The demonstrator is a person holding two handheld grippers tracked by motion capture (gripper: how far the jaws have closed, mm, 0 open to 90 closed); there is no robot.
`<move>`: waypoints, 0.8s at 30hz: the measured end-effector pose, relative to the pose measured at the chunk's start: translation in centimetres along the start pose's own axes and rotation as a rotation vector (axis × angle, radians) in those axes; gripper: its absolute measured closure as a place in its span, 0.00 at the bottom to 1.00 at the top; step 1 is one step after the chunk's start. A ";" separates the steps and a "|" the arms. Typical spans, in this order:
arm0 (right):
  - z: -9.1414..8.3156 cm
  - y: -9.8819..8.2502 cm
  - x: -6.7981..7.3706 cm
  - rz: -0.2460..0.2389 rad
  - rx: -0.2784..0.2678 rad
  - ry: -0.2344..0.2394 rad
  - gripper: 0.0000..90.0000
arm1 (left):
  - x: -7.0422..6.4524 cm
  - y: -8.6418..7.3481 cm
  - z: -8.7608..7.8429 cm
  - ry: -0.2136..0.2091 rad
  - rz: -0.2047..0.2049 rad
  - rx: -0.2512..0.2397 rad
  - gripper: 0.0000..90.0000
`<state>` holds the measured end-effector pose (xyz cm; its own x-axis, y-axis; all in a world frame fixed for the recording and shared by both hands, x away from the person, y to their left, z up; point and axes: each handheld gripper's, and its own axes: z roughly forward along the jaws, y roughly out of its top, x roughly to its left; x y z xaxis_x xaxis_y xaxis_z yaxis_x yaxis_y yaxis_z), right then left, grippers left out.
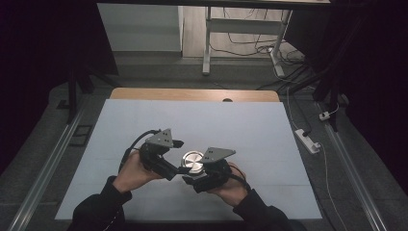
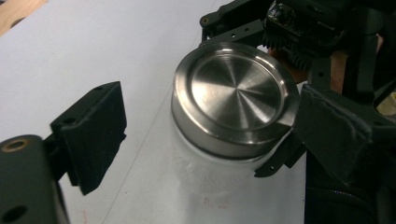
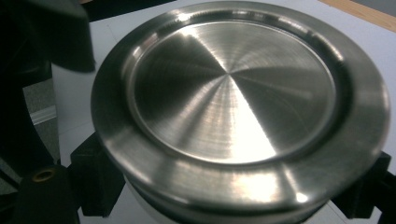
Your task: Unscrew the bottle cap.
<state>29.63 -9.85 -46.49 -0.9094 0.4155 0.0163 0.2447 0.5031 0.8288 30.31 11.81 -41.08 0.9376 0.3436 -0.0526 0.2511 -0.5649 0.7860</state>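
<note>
Jar (image 1: 192,162): a translucent white body under a brushed steel lid (image 2: 233,91) is seen, standing upright on the white table cover (image 1: 202,120), near the front edge and a little left of centre.
Right gripper (image 1: 188,177): it is held by the right hand (image 1: 235,188) just right of the jar; its black jaws are clamped on the jar's body below the lid, one at each side, as is seen in the right gripper view.
Left gripper (image 1: 179,169): it is held by the left hand (image 1: 132,171) just left of the jar.
Left jaws: they are spread apart around the lid; in the left gripper view one pad (image 2: 95,133) stands clear of the lid, while the other lies at its rim, and contact there cannot be told.
Background: wooden table edge (image 1: 192,94) is seen at the far side, cables (image 1: 250,45) on the floor beyond.
</note>
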 end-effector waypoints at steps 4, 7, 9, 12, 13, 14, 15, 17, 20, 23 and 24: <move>0.0 0.0 0.0 0.000 0.001 0.001 0.16 | -0.1 0.4 0.3 -0.008 0.015 0.002 0.17; 0.1 0.0 0.0 0.000 0.000 0.001 0.16 | -0.2 0.7 0.5 -0.012 0.027 0.006 0.19; 0.1 0.0 0.1 -0.001 0.000 0.001 0.16 | -0.3 0.9 0.7 -0.012 0.033 0.010 0.20; 0.1 0.0 0.1 -0.003 -0.001 0.001 0.16 | -0.4 1.3 1.0 -0.004 0.038 0.012 0.22; 0.1 0.0 0.1 -0.003 -0.001 0.001 0.16 | -0.4 1.4 1.1 0.003 0.039 0.014 0.22; 0.1 0.0 0.1 -0.003 -0.002 0.001 0.16 | -0.4 1.5 1.2 0.010 0.041 0.020 0.23; 0.1 0.0 0.1 -0.005 -0.002 0.001 0.16 | -0.4 1.5 1.2 0.010 0.041 0.020 0.23; 0.0 0.1 0.2 -0.003 -0.003 0.001 0.16 | -0.4 1.7 1.3 0.029 0.036 0.023 0.24; 0.0 0.1 0.2 -0.002 -0.006 0.003 0.16 | -0.3 1.7 1.2 0.052 0.031 0.026 0.28; 0.0 0.1 0.2 0.000 -0.004 0.005 0.16 | -0.2 1.7 1.2 0.050 0.032 0.028 0.33; 0.0 0.1 0.2 0.001 -0.004 0.006 0.16 | -0.2 1.7 1.2 0.047 0.035 0.031 0.34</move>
<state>29.49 -9.72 -46.46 -0.9113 0.4111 0.0204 0.2441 0.4998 0.8310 30.85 9.89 -40.44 0.9339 0.3574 0.0043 0.2261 -0.5998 0.7676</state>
